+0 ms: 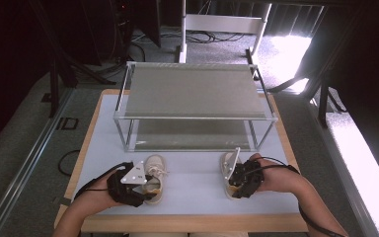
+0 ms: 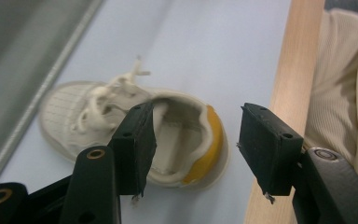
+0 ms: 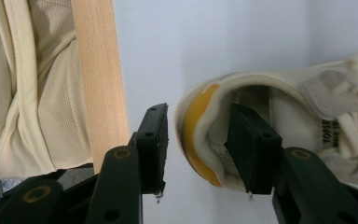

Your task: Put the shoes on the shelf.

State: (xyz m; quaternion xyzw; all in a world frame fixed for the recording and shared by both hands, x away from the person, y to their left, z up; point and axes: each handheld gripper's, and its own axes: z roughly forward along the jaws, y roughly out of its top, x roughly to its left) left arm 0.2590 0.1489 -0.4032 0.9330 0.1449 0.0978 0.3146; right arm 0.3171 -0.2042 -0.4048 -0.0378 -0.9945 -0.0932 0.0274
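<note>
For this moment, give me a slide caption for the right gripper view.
Right gripper straddling the yellow-trimmed heel of a white shoe, one jaw inside the collar, one outside, pads not yet pressing.

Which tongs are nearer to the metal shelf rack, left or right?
Right, slightly. The right tongs sit at their shoe just before the rack; the left tongs hold farther back, toward the table's near edge.

White-topped table (image 1: pixel 192 190) w/ wood edge: metal two-tier rack (image 1: pixel 193 94) at back, two shoes (image 1: pixel 154 174) up front.

Black tongs (image 2: pixel 193 149) with brass-ringed screws, grey three-cornered plates, trailing black cables.
</note>
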